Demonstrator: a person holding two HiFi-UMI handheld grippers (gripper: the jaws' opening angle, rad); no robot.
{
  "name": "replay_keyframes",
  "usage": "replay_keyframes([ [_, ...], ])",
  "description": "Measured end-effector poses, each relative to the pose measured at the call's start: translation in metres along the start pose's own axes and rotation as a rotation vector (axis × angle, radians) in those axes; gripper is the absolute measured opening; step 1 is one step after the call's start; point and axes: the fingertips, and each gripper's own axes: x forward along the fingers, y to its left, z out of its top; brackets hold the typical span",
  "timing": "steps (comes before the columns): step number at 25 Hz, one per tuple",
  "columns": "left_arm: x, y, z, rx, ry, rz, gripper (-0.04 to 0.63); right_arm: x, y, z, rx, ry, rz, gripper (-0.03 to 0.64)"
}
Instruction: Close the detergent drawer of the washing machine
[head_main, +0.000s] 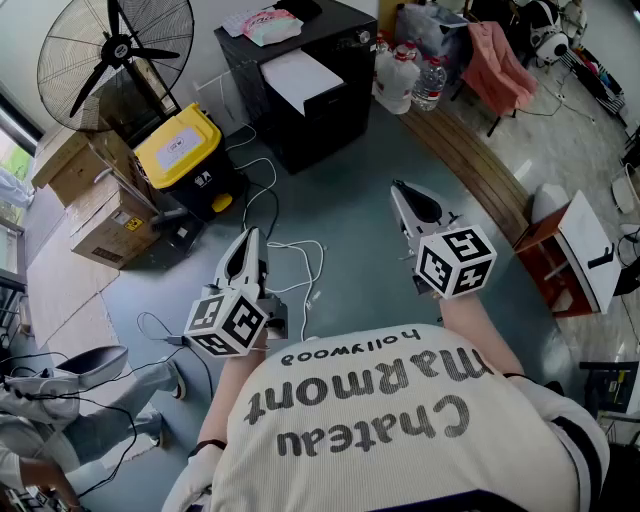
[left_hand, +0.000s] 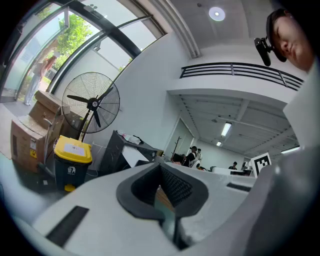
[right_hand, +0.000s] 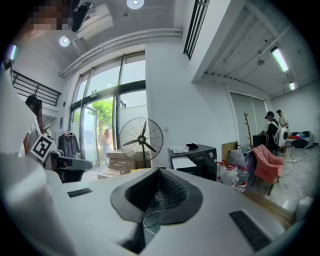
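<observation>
Looking down from the head view, left gripper and right gripper hang well short of the washing machine, whose white detergent drawer looks pulled out. Left gripper view: jaws pressed together, empty. Right gripper view: same, so step closer, push it squarely.

Both grippers are held out ahead of the torso in the head view, pointed towards the top of the frame. The left gripper is seen at lower left of centre, held about level. The right gripper is seen higher, right of centre, tipped slightly downward, with the right forearm extended behind it. In each gripper view the jaws are seen pressed together, with nothing gripped.
</observation>
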Motion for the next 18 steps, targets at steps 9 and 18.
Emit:
replay_keyframes([
  [9, 0.005, 0.003, 0.004, 0.016, 0.003, -0.001, 0.008, 0.006, -0.003, 0.002, 0.006, 0.016, -0.001, 0.029],
  [18, 0.002, 0.044, 0.025, 0.031, 0.007, -0.028, 0.008, 0.033, 0.024, 0.014, 0.058, -0.051, 0.004, 0.031],
])
